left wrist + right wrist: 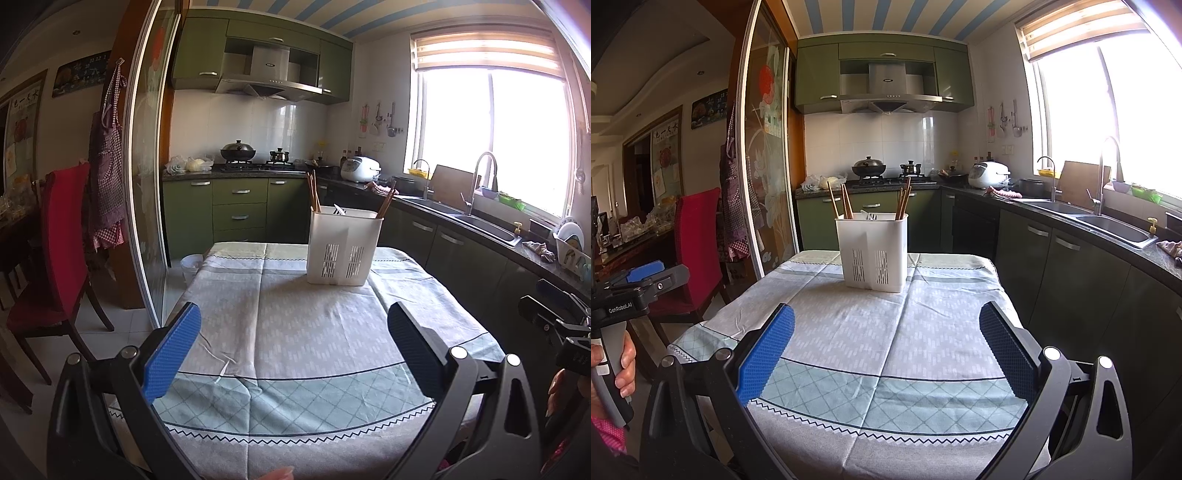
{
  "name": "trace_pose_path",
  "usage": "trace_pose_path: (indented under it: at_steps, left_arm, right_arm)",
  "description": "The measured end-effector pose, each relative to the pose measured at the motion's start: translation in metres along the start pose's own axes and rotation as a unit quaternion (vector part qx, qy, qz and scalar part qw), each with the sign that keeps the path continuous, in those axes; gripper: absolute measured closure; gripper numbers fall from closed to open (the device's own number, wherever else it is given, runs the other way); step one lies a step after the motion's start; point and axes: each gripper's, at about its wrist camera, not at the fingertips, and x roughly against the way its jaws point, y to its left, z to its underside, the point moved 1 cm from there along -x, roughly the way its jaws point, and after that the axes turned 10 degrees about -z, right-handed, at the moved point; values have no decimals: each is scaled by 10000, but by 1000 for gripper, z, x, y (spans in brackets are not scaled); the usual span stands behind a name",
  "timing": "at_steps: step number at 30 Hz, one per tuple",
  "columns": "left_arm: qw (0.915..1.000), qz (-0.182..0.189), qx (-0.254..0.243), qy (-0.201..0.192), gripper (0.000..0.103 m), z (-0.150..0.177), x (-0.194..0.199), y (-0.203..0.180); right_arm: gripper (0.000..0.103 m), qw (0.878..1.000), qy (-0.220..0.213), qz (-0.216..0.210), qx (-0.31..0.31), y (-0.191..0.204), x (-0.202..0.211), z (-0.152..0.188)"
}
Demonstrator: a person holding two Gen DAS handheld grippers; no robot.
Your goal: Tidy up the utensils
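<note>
Left-wrist view shows both grippers, left gripper (293, 345) and right gripper (886, 347), spread wide and empty, so I would reach squarely toward the white caddy (344, 246) and pinch its chopsticks (903, 203) low.

Left gripper (293, 343) and right gripper (886, 345) both hover level, jaws spread wide and empty; a hand (626, 363) grips the left handle.
</note>
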Motion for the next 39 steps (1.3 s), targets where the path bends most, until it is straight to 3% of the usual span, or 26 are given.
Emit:
trace_pose_path:
  at_steps: [39]
  left_arm:
    - [9999, -1, 129, 109, 7, 1, -13, 8]
  right_arm:
    - [5, 9999, 131, -78, 33, -4, -4, 2]
